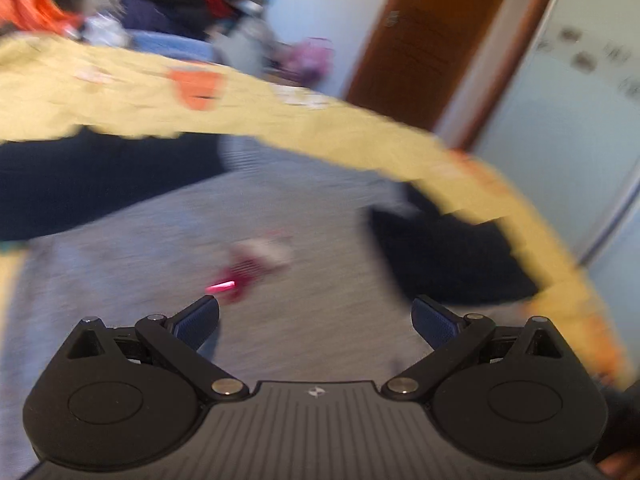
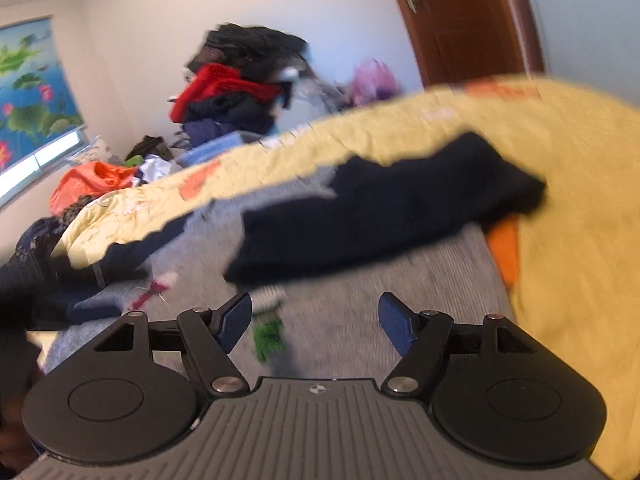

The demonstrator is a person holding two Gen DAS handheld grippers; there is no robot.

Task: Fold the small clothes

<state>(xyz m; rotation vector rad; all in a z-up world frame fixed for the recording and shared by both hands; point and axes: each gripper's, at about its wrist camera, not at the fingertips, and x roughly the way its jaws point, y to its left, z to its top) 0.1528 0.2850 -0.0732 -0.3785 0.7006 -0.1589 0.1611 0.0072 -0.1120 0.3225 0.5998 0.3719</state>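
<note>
Sweater spread flat on the bed, both claws open above it

Sweater (image 2: pixel 360 320), grey with dark navy sleeves, lies spread across a bed covered by a yellow quilt (image 2: pixel 580 240). Its grey body has a fine ribbed look, though motion blur smears the detail. In the right wrist view one navy sleeve (image 2: pixel 380 216) lies folded across the upper chest, and a small green mark (image 2: pixel 270 336) shows on the grey cloth near the claw. In the left wrist view a red and white patch (image 1: pixel 256 264) sits on the grey front, with navy sleeves at either side.

Left claw (image 1: pixel 316 320) hangs over the grey body with its jaws wide apart, holding nothing. Right claw (image 2: pixel 316 320) is likewise spread and empty above the same cloth.

Beyond the bed stand a heap of clothes (image 2: pixel 240 84) and a brown door (image 2: pixel 460 20).
</note>
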